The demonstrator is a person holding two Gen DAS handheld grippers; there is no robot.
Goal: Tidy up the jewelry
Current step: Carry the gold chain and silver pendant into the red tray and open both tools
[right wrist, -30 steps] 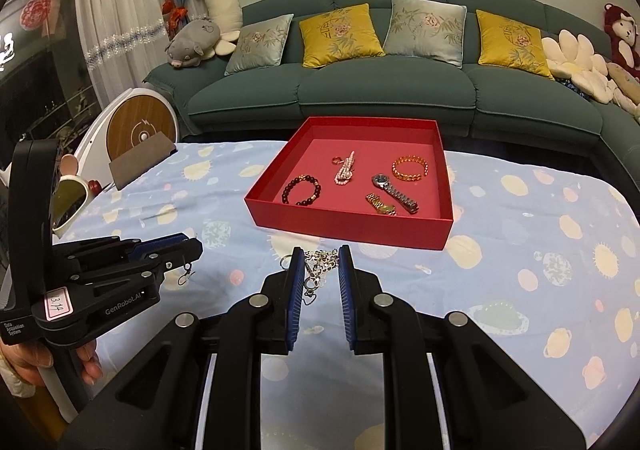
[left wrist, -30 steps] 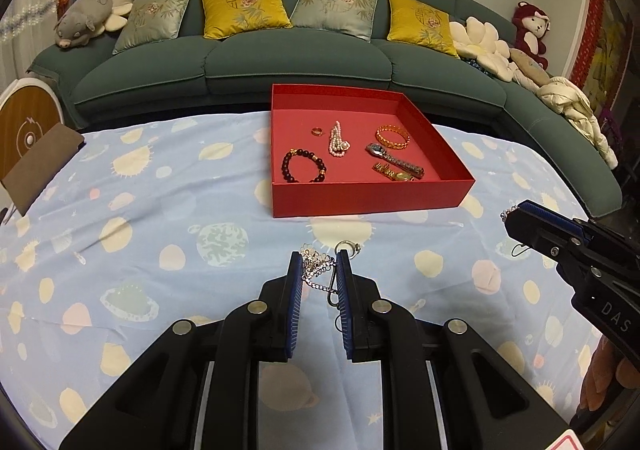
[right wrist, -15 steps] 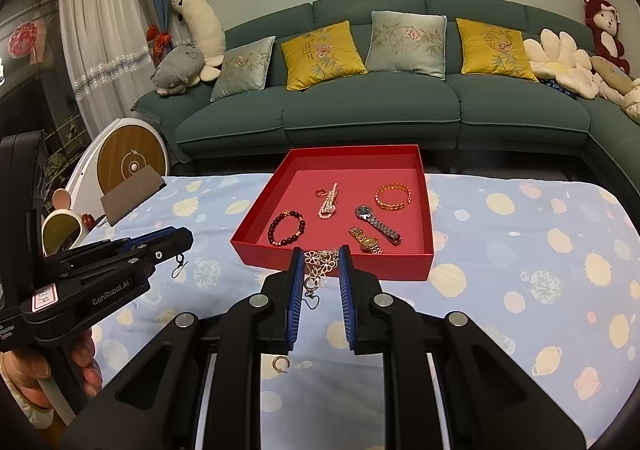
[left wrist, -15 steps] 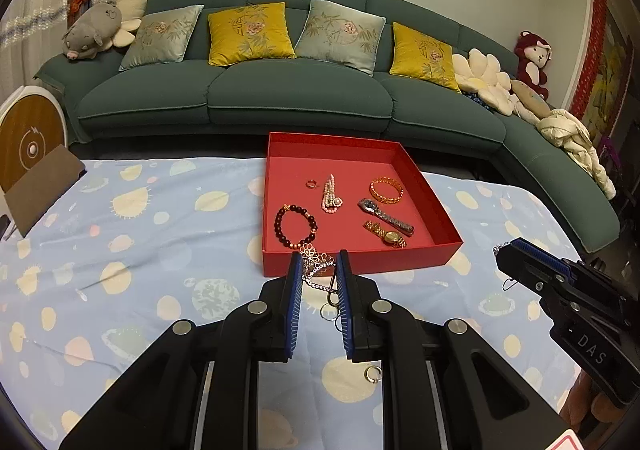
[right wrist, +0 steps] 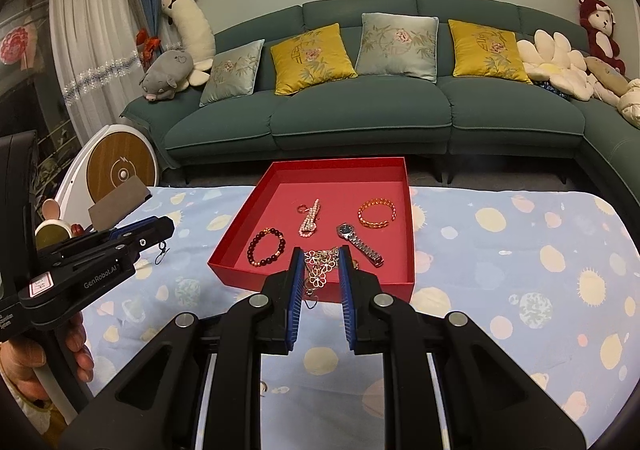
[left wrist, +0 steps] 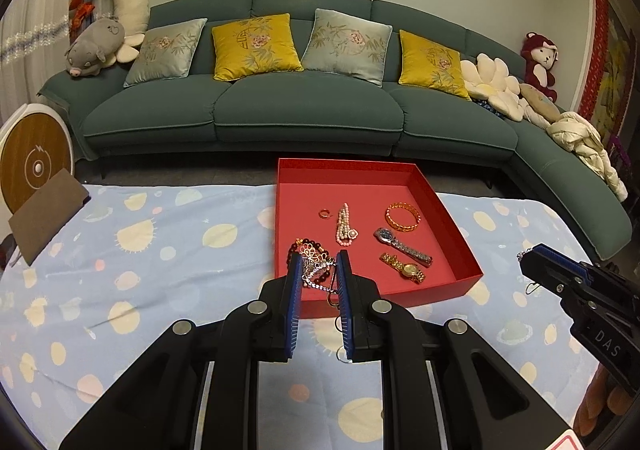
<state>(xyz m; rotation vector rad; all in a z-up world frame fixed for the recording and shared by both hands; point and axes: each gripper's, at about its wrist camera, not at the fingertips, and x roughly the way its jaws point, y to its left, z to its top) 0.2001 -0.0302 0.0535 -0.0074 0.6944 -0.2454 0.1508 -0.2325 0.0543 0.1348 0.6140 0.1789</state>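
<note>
A red tray lies on the planet-print cloth. It holds a dark bead bracelet, a pearl piece, a gold bangle, a silver watch, a gold watch and a small ring. My left gripper is shut on a silvery chain hanging at the tray's near left corner. My right gripper is shut on a gold flower-link chain over the tray's near wall.
A green sofa with cushions and plush toys runs behind the table. A round white and wood appliance and a brown board stand at the left. A hand grips the left tool. A small ring lies on the cloth.
Both grippers rose and moved toward the tray with their chains. The chains hung over the cloth before and now hang at the tray's near edge.
</note>
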